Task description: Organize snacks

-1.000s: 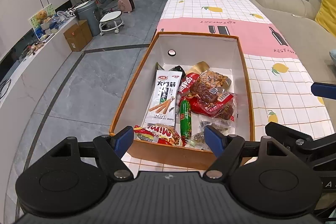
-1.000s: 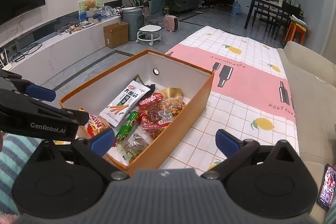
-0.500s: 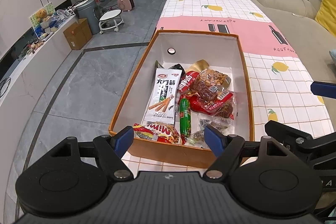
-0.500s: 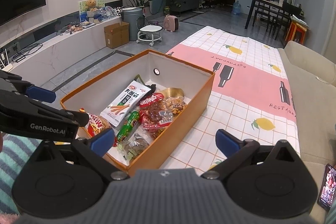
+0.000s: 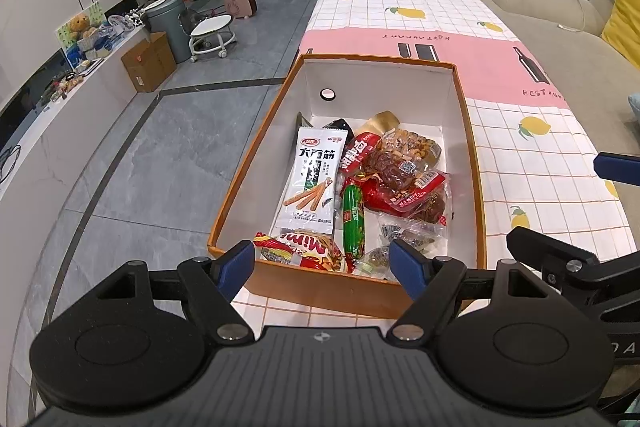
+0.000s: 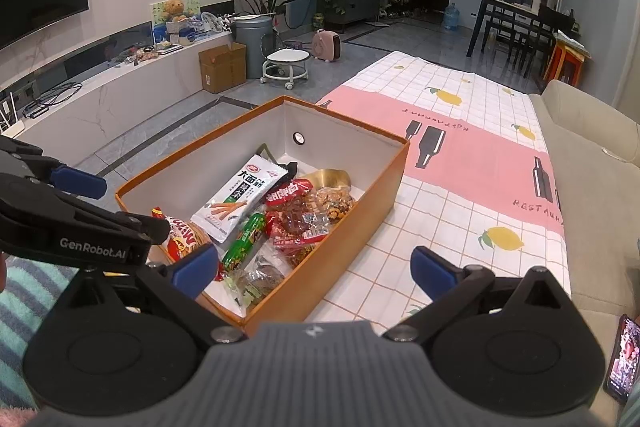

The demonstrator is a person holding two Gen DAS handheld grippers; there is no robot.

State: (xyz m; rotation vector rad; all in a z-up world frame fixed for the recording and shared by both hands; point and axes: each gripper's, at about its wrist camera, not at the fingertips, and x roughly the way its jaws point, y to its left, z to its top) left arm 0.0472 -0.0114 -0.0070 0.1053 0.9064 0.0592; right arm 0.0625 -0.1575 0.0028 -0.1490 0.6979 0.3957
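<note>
both tongs, left [image 5: 322, 263] and right [image 6: 314, 269], gape wide and empty just short of the box [image 5: 352, 289]; the snacks [image 5: 360, 183] lie piled inside it ahead, probably gathered for sorting.

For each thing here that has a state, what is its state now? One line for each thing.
Orange box: open, no lid on it, snacks inside.
White snack packet: sealed, lying flat in the box.
Green sausage: wrapped, lying flat beside the white packet.
Left gripper: open, empty.
Right gripper: open, empty.
Phone: screen lit.
</note>
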